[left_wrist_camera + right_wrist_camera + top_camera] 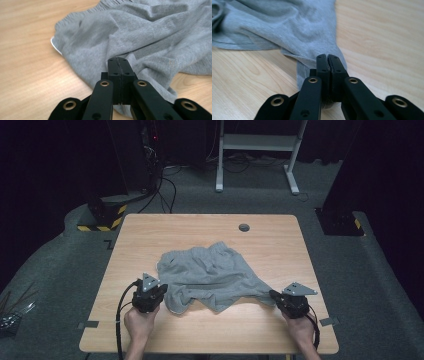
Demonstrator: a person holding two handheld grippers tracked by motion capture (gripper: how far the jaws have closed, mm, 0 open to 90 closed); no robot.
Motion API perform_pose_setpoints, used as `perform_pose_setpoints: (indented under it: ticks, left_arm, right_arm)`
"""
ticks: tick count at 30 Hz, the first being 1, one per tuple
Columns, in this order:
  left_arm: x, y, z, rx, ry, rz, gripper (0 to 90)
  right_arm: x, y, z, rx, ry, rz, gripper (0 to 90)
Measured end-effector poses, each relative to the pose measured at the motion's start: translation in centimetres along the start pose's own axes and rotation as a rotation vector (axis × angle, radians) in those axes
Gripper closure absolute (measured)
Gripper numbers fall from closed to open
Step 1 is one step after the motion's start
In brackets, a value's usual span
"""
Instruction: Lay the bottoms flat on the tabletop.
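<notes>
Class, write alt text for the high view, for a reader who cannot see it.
A person's two grippers pinch the near edge of crumpled grey shorts on a wooden table: the left gripper at one corner, the right gripper at the other. Dark floor and cables lie beyond.

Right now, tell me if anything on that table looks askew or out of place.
The grey garment lies crumpled and skewed across the wooden table, bunched into folds rather than flat. Its right corner is drawn into a taut point where the right tongs pinch it; the left tongs are shut at its near edge. Nothing looks spilled or damaged.
</notes>
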State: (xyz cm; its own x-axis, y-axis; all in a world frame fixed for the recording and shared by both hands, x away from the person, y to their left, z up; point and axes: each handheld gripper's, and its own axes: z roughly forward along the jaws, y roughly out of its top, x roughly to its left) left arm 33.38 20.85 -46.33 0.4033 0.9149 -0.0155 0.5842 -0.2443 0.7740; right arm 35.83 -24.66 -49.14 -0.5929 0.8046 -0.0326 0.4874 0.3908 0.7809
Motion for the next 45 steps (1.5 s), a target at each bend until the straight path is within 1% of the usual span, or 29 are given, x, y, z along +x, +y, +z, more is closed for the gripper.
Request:
perform_pose_setpoints:
  ticks: [1,2,6,7,8,9,11,12,13,16,18,19,20,22,24,26,28,29,30,31,32,36,38,40,41,42,43,44,45]
  left_arm:
    - [-0.3,0.0,0.1,0.007,-0.019,0.004,85.6]
    - [-1.2,0.0,0.4,0.027,-0.056,0.023,78.4]
    - [-3.8,0.4,1.8,0.037,-0.134,0.081,47.6]
    - [-5.4,0.7,2.8,0.056,-0.15,0.127,43.2]
    - [-5.4,0.7,2.8,0.056,-0.15,0.127,40.7]
    - [-6.1,0.9,3.3,0.061,-0.156,0.148,38.5]
    - [-7.9,1.3,4.7,0.07,-0.157,0.192,35.8]
    - [-7.9,1.3,4.7,0.07,-0.157,0.192,36.1]
    - [-8.5,1.5,5.5,0.082,-0.173,0.191,37.8]
    - [-8.7,1.6,6.6,0.112,-0.163,0.187,45.5]
    - [-8.6,1.6,7.4,0.144,-0.159,0.18,57.7]
    - [-8.5,1.5,8.1,0.178,-0.158,0.178,66.7]
    - [-8.5,1.4,8.3,0.189,-0.153,0.186,70.8]
    - [-8.5,1.3,8.4,0.193,-0.153,0.19,78.0]
    - [-8.4,1.3,8.4,0.189,-0.153,0.186,80.9]
    - [-8.2,1.3,8.1,0.189,-0.151,0.189,81.6]
    - [-7.7,1.4,7.2,0.161,-0.141,0.181,82.4]
    - [-7.1,1.6,6.2,0.124,-0.143,0.152,82.5]
    - [-7.1,1.6,6.2,0.124,-0.143,0.152,82.6]
    - [-6.2,1.9,4.6,0.078,-0.143,0.123,82.6]
    - [-6.2,1.9,4.6,0.078,-0.143,0.123,82.6]
    - [-4.4,2.5,2.3,0.014,-0.119,0.077,82.5]
    - [-3.7,2.3,2.0,0.011,-0.105,0.062,82.5]
    - [-3.3,1.9,2.3,0.031,-0.107,0.038,82.3]
    - [-3.3,1.7,2.6,0.052,-0.11,0.038,81.5]
    - [-3.5,1.4,3.0,0.068,-0.114,0.042,81.5]
    - [-3.9,0.8,3.5,0.088,-0.115,0.058,80.7]
    - [-3.9,0.8,3.5,0.088,-0.115,0.058,80.4]
    - [-4.0,0.6,3.7,0.093,-0.118,0.056,80.4]
  right_arm:
    - [0.0,-0.2,0.2,0.011,0.007,0.007,86.8]
    - [0.2,-0.3,0.3,0.011,0.014,0.001,85.7]
    - [2.2,-0.2,1.5,0.034,0.088,-0.064,72.5]
    - [2.6,-0.1,1.9,0.044,0.094,-0.072,70.2]
    - [2.6,-0.1,1.9,0.044,0.094,-0.072,70.2]
    - [3.1,0.0,2.7,0.073,0.101,-0.096,66.9]
    - [3.5,0.2,3.3,0.09,0.099,-0.114,64.5]
    - [3.5,0.2,3.3,0.09,0.099,-0.114,64.5]
    - [3.6,0.3,3.9,0.119,0.109,-0.117,64.6]
    - [3.6,0.3,4.2,0.113,0.099,-0.13,66.7]
    - [3.4,0.4,4.2,0.116,0.096,-0.123,74.6]
    - [3.1,0.5,4.2,0.123,0.091,-0.118,81.8]
    - [3.0,0.5,4.2,0.122,0.087,-0.118,84.7]
    - [3.0,0.5,4.2,0.125,0.083,-0.124,87.1]
    - [3.0,0.5,4.2,0.127,0.084,-0.132,88.2]
    - [3.0,0.4,4.1,0.125,0.09,-0.124,88.7]
    - [2.8,0.4,3.7,0.121,0.095,-0.122,88.8]
    - [2.8,0.4,3.2,0.11,0.094,-0.12,88.9]
    - [2.8,0.4,3.2,0.11,0.094,-0.12,88.9]
    - [2.6,0.5,2.7,0.095,0.098,-0.119,88.9]
    - [2.6,0.5,2.7,0.095,0.098,-0.119,88.9]
    - [2.1,0.6,1.4,0.062,0.104,-0.101,89.0]
    - [1.9,0.9,0.9,0.041,0.102,-0.101,89.0]
    - [1.8,1.1,0.9,0.036,0.106,-0.092,88.8]
    - [1.9,1.1,1.1,0.041,0.13,-0.082,87.9]
    - [1.9,1.1,1.1,0.041,0.13,-0.082,87.9]
    - [2.5,1.1,1.4,0.049,0.137,-0.1,82.0]
    - [2.5,1.1,1.4,0.049,0.137,-0.1,82.0]
    - [2.8,1.0,1.6,0.05,0.146,-0.112,76.8]
